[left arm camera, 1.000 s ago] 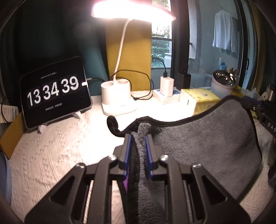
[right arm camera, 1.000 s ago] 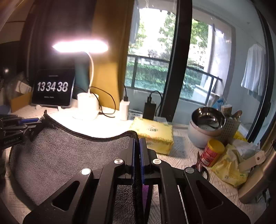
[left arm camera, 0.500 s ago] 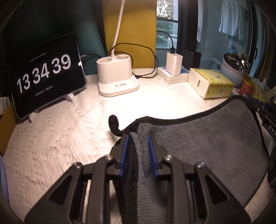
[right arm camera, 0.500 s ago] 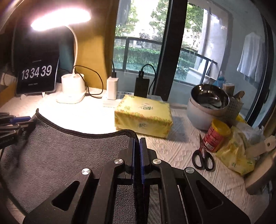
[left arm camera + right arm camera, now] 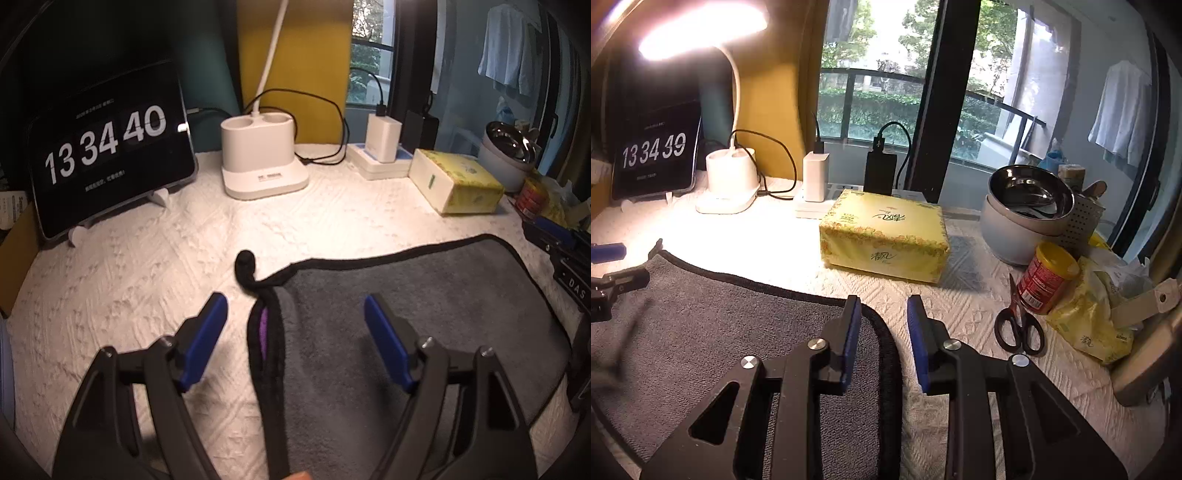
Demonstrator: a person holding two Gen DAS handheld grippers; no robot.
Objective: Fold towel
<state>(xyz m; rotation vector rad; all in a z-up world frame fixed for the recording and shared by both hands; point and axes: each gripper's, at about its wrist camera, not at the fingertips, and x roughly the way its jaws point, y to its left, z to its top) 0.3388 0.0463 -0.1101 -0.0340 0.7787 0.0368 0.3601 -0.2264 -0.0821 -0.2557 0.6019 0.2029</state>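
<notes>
A grey towel [image 5: 413, 317] with black edging lies folded flat on the white textured table cover [image 5: 129, 280]. Its left edge shows a purple tag and a black hanging loop [image 5: 245, 264]. My left gripper [image 5: 295, 314] is open wide, its blue pads on either side of the towel's left edge, not touching it. In the right wrist view the towel [image 5: 720, 332] fills the lower left. My right gripper [image 5: 882, 314] is open over the towel's right corner, holding nothing. The left gripper's tip [image 5: 613, 269] shows at the left edge there.
A tablet clock [image 5: 107, 147] and a white lamp base [image 5: 264, 162] stand at the back. A yellow tissue box [image 5: 886, 236], stacked bowls [image 5: 1027, 206], a red can [image 5: 1045, 277], scissors [image 5: 1019, 325] and yellow packets [image 5: 1097, 317] crowd the right side.
Both grippers lowered the towel's edge onto the table and opened, letting go of it. The left gripper opened wide, the right one partly.
</notes>
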